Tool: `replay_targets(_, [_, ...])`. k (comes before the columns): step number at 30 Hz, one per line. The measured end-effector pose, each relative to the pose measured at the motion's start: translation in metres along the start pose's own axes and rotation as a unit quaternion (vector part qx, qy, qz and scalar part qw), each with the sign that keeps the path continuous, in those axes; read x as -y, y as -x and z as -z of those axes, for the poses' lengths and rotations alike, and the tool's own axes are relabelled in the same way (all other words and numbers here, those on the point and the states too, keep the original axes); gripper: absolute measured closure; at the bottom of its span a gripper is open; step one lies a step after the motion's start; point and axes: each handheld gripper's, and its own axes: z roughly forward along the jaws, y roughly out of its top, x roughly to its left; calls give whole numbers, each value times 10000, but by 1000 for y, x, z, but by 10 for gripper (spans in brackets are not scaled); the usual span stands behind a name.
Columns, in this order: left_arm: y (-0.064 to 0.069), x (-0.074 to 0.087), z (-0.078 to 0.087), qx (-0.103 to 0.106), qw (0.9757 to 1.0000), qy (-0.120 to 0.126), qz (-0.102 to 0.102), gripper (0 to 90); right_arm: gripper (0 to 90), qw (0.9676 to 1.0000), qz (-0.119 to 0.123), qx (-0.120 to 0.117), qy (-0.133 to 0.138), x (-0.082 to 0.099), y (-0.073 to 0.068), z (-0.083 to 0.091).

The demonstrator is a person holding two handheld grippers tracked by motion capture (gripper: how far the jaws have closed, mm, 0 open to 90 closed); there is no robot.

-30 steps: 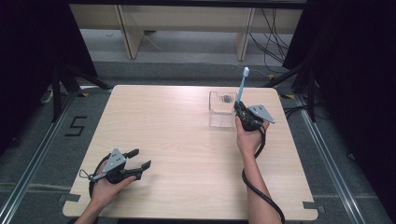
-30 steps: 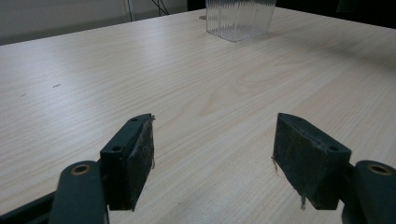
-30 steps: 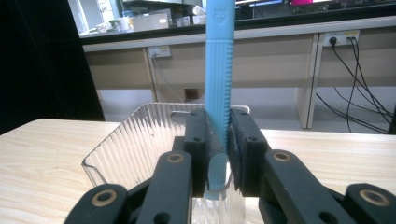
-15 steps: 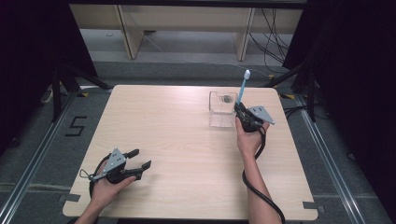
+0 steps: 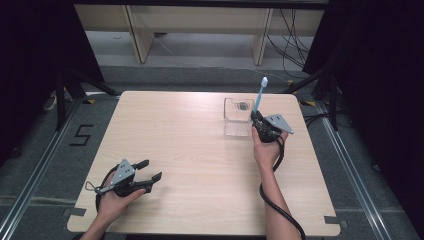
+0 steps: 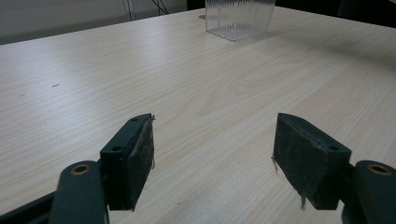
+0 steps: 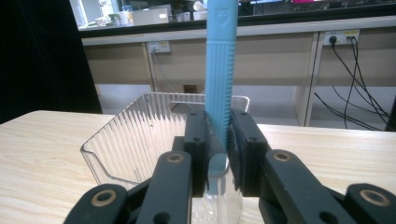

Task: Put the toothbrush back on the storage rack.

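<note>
Toothbrush [image 7: 219,88], blue ribbed handle (upright), clamped by right gripper [image 7: 217,154]; left gripper [image 6: 212,154] spread

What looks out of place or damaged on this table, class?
Nothing is spilled or askew. Only wear shows: the left gripper has frayed threads on its pads. The toothbrush stands upright in the right gripper.

Your left gripper [image 6: 212,149] hangs low over the pale wooden table [image 6: 140,79], its two black jaws spread wide apart with bare wood between them, while a ribbed clear container [image 6: 239,17] stands well ahead on the tabletop.
</note>
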Motion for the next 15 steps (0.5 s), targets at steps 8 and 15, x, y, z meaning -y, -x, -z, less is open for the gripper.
replay_targets(8, [0, 0, 0, -4, 10000, 6, 1, 286, 784, 9999, -95, 37, -7, 2, -2, 1])
replay_targets(15, [0, 0, 0, -3, 10000, -2, -3, 286, 709, 9997, 57, 42, -218, 3, -2, -1])
